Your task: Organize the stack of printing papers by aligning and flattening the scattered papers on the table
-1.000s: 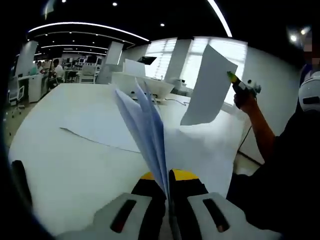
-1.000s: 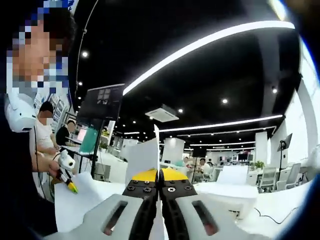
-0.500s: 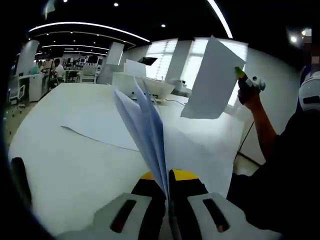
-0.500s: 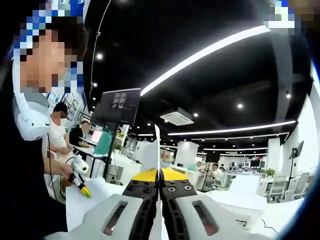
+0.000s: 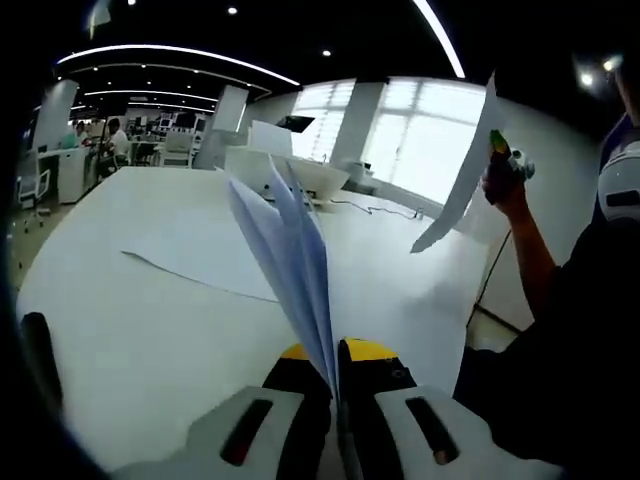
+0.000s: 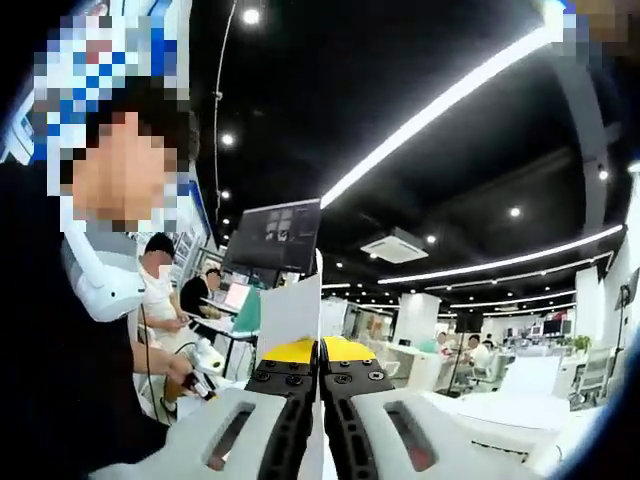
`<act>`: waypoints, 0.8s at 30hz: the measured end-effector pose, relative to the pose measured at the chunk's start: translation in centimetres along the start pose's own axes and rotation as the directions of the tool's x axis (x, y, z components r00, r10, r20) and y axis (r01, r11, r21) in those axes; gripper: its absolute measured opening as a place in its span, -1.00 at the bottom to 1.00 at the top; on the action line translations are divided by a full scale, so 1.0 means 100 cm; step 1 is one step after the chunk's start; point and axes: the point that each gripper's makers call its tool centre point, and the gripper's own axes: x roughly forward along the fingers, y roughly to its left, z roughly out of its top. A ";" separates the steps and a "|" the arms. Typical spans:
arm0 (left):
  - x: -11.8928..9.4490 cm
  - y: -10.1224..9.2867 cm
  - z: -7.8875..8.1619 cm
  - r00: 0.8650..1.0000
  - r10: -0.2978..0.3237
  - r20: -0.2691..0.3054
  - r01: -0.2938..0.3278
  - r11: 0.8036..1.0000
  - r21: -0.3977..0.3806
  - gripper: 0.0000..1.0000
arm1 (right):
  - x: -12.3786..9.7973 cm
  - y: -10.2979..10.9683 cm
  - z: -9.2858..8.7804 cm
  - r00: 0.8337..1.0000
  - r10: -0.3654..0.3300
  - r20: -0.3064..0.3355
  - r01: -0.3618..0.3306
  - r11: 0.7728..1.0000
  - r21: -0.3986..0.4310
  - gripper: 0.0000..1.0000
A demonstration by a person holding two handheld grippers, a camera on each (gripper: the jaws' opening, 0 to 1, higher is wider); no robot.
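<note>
papers (image 5: 290,250) pinched edge-on in left gripper (image 5: 336,352), right gripper (image 6: 320,350) clamps one sheet (image 6: 292,312), lower edge hidden

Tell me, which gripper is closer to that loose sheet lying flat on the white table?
Left. The left gripper hangs just above the table near the flat sheet, clamping a fan of papers. The right gripper is raised high, pinching a single sheet.

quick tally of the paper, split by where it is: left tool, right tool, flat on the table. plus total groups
Held in left tool: 1 sheaf of papers
Held in right tool: 1 single sheet
Flat on the table: 1 loose sheet
Total: 3
</note>
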 end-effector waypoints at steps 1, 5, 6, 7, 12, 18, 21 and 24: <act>0.000 0.000 0.000 1.000 0.000 0.001 0.000 1.000 -0.001 -0.85 | 0.002 0.005 0.001 1.000 0.020 -0.005 -0.020 1.000 -0.004 -1.00; 0.000 0.000 -0.001 1.000 0.000 0.001 0.000 1.000 0.000 -0.85 | 0.010 0.016 0.000 0.996 0.080 -0.038 -0.081 0.997 -0.014 -1.00; -0.001 0.000 0.000 1.000 -0.001 0.001 0.001 1.000 0.001 -0.85 | 0.015 0.020 -0.001 0.993 0.106 -0.054 -0.107 0.994 -0.011 -1.00; -0.001 0.000 0.000 1.000 -0.001 0.002 0.001 1.000 0.002 -0.85 | 0.019 0.024 -0.001 0.989 0.132 -0.070 -0.133 0.991 -0.008 -1.00; -0.002 0.000 0.000 1.000 -0.002 0.005 0.002 1.000 0.002 -0.85 | 0.031 0.035 -0.013 0.947 0.264 -0.182 -0.269 0.963 -0.005 -1.00; -0.001 -0.005 0.001 1.000 -0.001 0.005 0.001 1.000 0.005 -0.85 | 0.054 0.043 -0.029 0.879 0.391 -0.272 -0.398 0.917 0.032 -1.00; -0.001 -0.007 0.001 1.000 0.000 0.006 0.000 1.000 0.005 -0.85 | 0.072 0.048 -0.043 0.848 0.436 -0.302 -0.444 0.895 0.046 -1.00; -0.002 -0.008 0.001 1.000 0.001 0.004 -0.001 1.000 0.006 -0.85 | 0.084 0.054 -0.054 0.822 0.469 -0.323 -0.476 0.877 0.060 -1.00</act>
